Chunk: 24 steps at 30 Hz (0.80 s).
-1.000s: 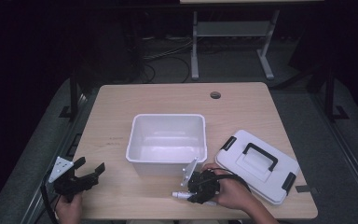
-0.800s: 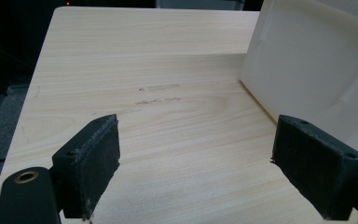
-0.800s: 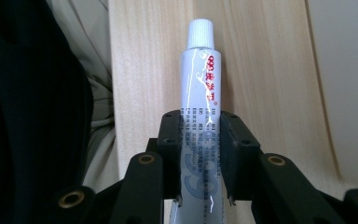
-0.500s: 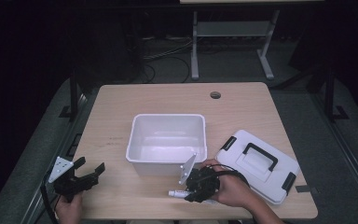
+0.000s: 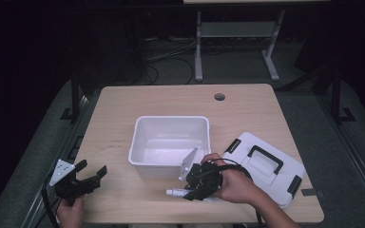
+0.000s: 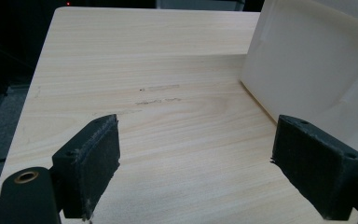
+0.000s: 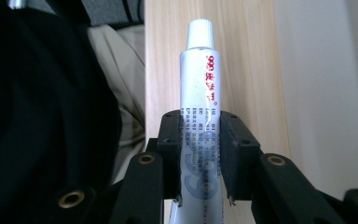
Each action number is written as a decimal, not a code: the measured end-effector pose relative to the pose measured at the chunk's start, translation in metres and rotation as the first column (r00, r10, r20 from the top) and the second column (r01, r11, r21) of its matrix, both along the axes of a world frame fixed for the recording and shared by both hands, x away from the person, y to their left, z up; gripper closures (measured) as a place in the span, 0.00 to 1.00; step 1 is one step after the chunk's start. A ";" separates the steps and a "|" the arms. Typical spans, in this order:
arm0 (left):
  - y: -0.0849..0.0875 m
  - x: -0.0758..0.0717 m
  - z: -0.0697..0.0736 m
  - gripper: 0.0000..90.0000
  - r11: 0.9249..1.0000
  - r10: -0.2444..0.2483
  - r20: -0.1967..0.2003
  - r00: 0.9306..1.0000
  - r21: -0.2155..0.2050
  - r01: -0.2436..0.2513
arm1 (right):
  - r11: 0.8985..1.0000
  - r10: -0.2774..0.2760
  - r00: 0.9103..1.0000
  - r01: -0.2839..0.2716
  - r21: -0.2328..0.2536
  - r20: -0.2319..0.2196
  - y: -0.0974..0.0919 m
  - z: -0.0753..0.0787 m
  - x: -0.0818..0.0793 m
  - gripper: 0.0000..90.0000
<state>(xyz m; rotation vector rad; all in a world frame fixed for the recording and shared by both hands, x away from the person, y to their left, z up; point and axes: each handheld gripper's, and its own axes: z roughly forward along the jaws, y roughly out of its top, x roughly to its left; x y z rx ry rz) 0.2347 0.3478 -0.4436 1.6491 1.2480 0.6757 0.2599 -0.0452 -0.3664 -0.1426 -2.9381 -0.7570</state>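
A wooden table (image 5: pixel 123 114) holds an open white bin (image 5: pixel 170 142) at centre, with its lid (image 5: pixel 266 166) lying flat to the right. At the near left edge, the left gripper (image 5: pixel 91 172) hovers with jaws spread wide and nothing between them. Just in front of the bin, the right gripper (image 5: pixel 190 192) clamps a small white tube (image 7: pixel 199 93) across its middle, cap pointing left. The tube looks light, soft and squeezable, with a smooth skin; a gentle mid-body grip seems best, since hard pressure could dent it.
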 end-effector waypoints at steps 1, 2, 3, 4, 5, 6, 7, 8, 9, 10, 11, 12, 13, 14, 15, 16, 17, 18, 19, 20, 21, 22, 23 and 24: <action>0.000 0.000 0.000 0.16 1.000 0.000 0.000 1.000 0.000 0.000 | 1.000 0.006 1.000 -0.006 0.002 0.008 0.002 0.006 0.001 0.79; 0.000 0.000 0.000 0.16 1.000 -0.001 0.000 1.000 0.000 0.001 | 1.000 0.006 1.000 -0.006 0.007 0.007 0.002 0.009 0.001 0.79; 0.000 0.000 0.000 0.16 1.000 -0.001 -0.002 1.000 -0.001 0.001 | 1.000 0.009 1.000 -0.009 0.013 0.005 0.003 0.012 0.002 0.79; 0.000 0.000 0.000 0.16 1.000 -0.001 -0.002 1.000 0.000 0.001 | 1.000 0.010 1.000 -0.010 0.012 0.007 0.004 0.014 0.003 0.79; 0.000 0.000 0.000 0.16 1.000 -0.001 -0.002 1.000 0.000 0.001 | 1.000 0.010 1.000 -0.010 0.012 0.007 0.004 0.014 0.003 0.79; 0.000 0.000 0.000 0.16 1.000 -0.002 -0.002 1.000 0.000 0.002 | 1.000 0.009 1.000 -0.009 0.006 0.010 0.005 0.016 0.003 0.79; 0.000 0.000 0.000 0.16 1.000 0.000 -0.001 1.000 0.003 0.000 | 1.000 0.013 1.000 -0.013 0.003 0.004 0.007 0.019 0.005 0.79; 0.000 0.000 0.000 0.16 1.000 0.002 -0.002 1.000 0.003 -0.002 | 1.000 0.017 1.000 -0.017 -0.001 0.004 0.007 0.021 0.005 0.79; 0.000 0.000 0.000 0.16 1.000 -0.001 -0.003 1.000 0.004 0.001 | 1.000 0.023 1.000 -0.023 0.000 0.000 0.008 0.023 0.006 0.79; 0.000 0.000 0.000 0.16 1.000 -0.001 -0.003 1.000 0.005 0.001 | 1.000 0.022 1.000 -0.022 0.000 -0.004 0.009 0.025 0.007 0.79; 0.000 0.000 0.000 0.16 1.000 -0.001 -0.004 1.000 0.008 0.001 | 1.000 0.024 1.000 -0.024 0.004 -0.007 0.009 0.027 0.008 0.79; 0.000 0.000 0.000 0.16 1.000 -0.001 -0.004 1.000 0.008 0.001 | 1.000 0.027 1.000 -0.027 0.006 -0.005 0.010 0.029 0.009 0.79; 0.000 0.000 0.000 0.16 1.000 0.001 -0.003 1.000 0.007 -0.001 | 1.000 0.022 1.000 -0.021 0.006 -0.010 0.010 0.031 0.009 0.79; 0.000 0.000 0.000 0.16 1.000 0.001 -0.003 1.000 0.007 -0.001 | 1.000 0.022 1.000 -0.021 0.006 -0.010 0.010 0.031 0.009 0.79; 0.000 0.000 0.000 0.16 1.000 -0.001 -0.003 1.000 0.007 0.001 | 1.000 0.024 1.000 -0.024 0.006 -0.003 0.011 0.035 0.011 0.79; 0.000 0.000 0.000 0.16 1.000 -0.001 -0.003 1.000 0.007 0.001 | 1.000 0.024 1.000 -0.024 0.006 -0.003 0.011 0.035 0.011 0.79; 0.000 0.000 0.000 0.16 1.000 0.001 -0.004 1.000 0.008 -0.001 | 1.000 0.024 1.000 -0.024 0.003 -0.002 0.012 0.040 0.012 0.79; 0.000 0.000 0.000 0.16 1.000 0.001 -0.004 1.000 0.008 -0.001 | 1.000 0.024 1.000 -0.024 0.005 0.000 0.013 0.042 0.013 0.79; 0.000 0.000 0.000 0.16 1.000 0.002 -0.002 1.000 0.006 -0.002 | 1.000 0.024 1.000 -0.024 0.005 0.000 0.013 0.042 0.013 0.79; 0.000 0.000 0.000 0.16 1.000 0.004 0.002 1.000 0.003 -0.004 | 1.000 0.028 1.000 -0.028 0.001 0.005 0.015 0.046 0.015 0.79; 0.000 0.000 0.000 0.16 1.000 0.004 0.002 1.000 0.003 -0.004 | 1.000 0.030 1.000 -0.030 0.000 0.007 0.016 0.047 0.015 0.79; 0.000 0.000 0.000 0.16 1.000 0.005 0.002 1.000 0.005 -0.005 | 1.000 0.030 1.000 -0.030 0.000 0.007 0.016 0.047 0.015 0.79; 0.000 0.000 0.000 0.16 1.000 0.004 0.002 1.000 0.005 -0.004 | 1.000 0.029 1.000 -0.029 0.002 0.009 0.017 0.051 0.016 0.79; 0.000 0.000 0.000 0.16 1.000 0.004 0.002 1.000 0.005 -0.004 | 1.000 0.029 1.000 -0.029 0.002 0.009 0.017 0.051 0.016 0.79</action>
